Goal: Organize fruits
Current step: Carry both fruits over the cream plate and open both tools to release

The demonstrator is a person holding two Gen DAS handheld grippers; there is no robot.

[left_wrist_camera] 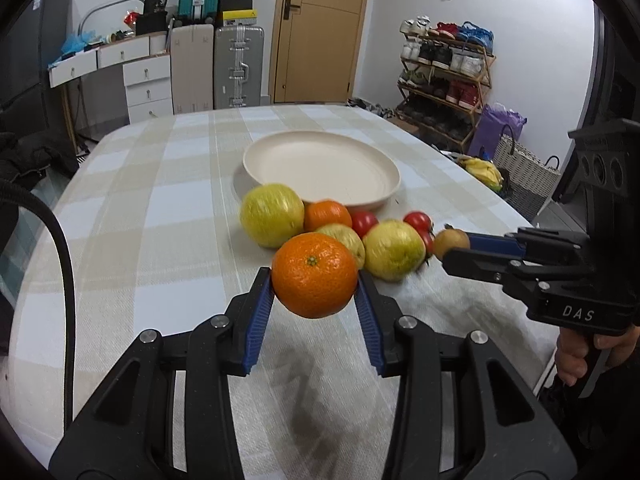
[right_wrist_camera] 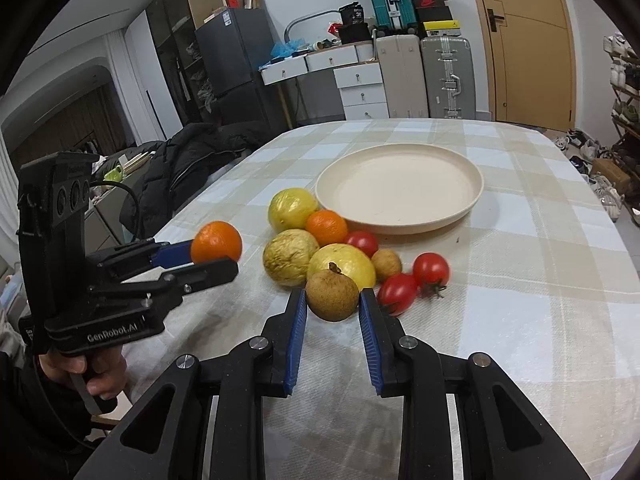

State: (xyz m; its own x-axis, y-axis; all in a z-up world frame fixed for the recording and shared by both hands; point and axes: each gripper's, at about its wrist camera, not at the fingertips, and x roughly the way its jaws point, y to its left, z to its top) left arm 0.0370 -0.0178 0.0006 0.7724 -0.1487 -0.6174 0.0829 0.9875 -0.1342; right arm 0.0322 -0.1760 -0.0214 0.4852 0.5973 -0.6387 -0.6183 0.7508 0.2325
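Observation:
My left gripper (left_wrist_camera: 315, 280) is shut on a large orange (left_wrist_camera: 314, 275) and holds it above the checked tablecloth; the orange also shows in the right wrist view (right_wrist_camera: 216, 247). My right gripper (right_wrist_camera: 332, 296) is shut on a small brown fruit (right_wrist_camera: 332, 295), seen from the side in the left wrist view (left_wrist_camera: 451, 242). A pile of fruit lies in front of the cream plate (right_wrist_camera: 400, 188): yellow-green fruits (right_wrist_camera: 291, 207), a small orange (right_wrist_camera: 326, 227), red tomatoes (right_wrist_camera: 431, 270) and another small brown fruit (right_wrist_camera: 386, 265). The plate holds nothing.
The table (right_wrist_camera: 540, 280) has a rounded far edge. A black jacket (right_wrist_camera: 192, 160) lies off the table's left side. A shoe rack (left_wrist_camera: 444, 76), bags and bananas (left_wrist_camera: 486, 172) stand to the right. Drawers, suitcases and a door are behind.

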